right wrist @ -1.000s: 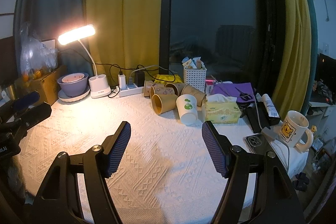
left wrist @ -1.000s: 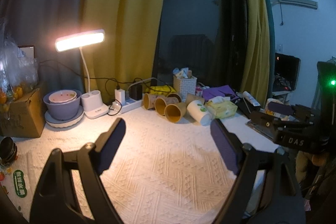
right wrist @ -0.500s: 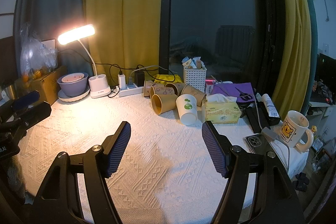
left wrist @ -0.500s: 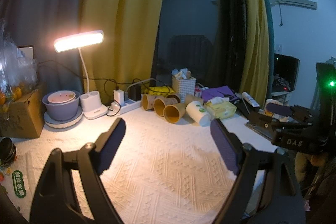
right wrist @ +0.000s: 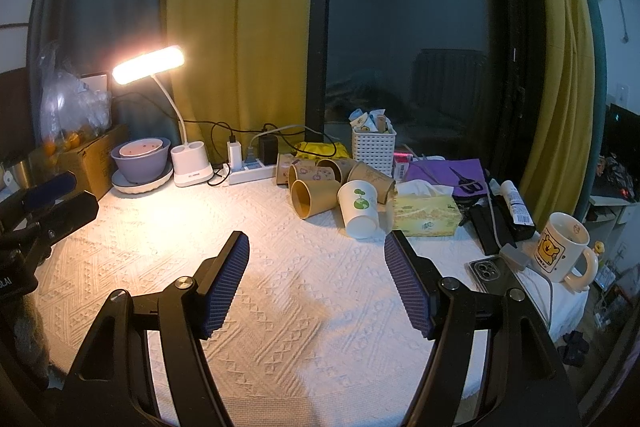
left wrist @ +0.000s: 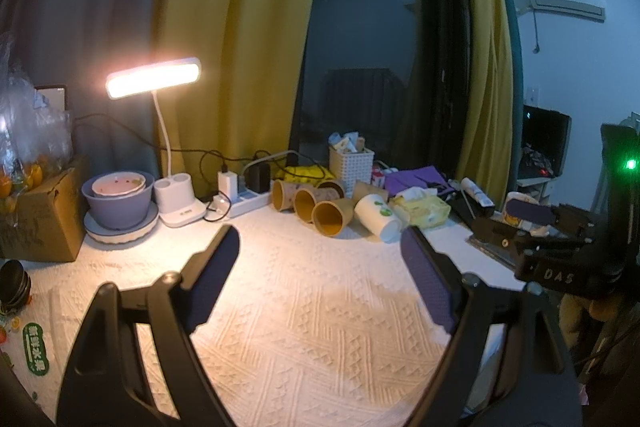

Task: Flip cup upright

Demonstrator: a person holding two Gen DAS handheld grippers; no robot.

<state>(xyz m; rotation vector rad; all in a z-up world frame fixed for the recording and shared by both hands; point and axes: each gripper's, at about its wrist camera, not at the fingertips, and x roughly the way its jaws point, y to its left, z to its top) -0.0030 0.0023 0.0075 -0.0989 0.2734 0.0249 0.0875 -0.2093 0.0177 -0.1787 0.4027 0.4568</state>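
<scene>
Several paper cups lie on their sides at the back of the white cloth. A white cup with a green print (right wrist: pixel 359 209) (left wrist: pixel 377 217) lies nearest. Beside it lies a brown cup (right wrist: pixel 313 198) (left wrist: pixel 333 217), with more brown cups (right wrist: pixel 310 171) behind. My left gripper (left wrist: pixel 320 267) is open and empty, well short of the cups. My right gripper (right wrist: pixel 318 267) is open and empty, also short of them. Each gripper shows at the edge of the other's view.
A lit desk lamp (right wrist: pixel 188 163), a purple bowl (right wrist: pixel 140 157), a power strip (right wrist: pixel 250 171), a white basket (right wrist: pixel 374 147) and a tissue pack (right wrist: pixel 424 213) line the back. A phone (right wrist: pixel 490 273) and a bear mug (right wrist: pixel 562 251) sit right. A cardboard box (left wrist: pixel 36 219) stands left.
The left gripper has drifted slightly, shifting its view a little. The right gripper and the cups have not moved.
</scene>
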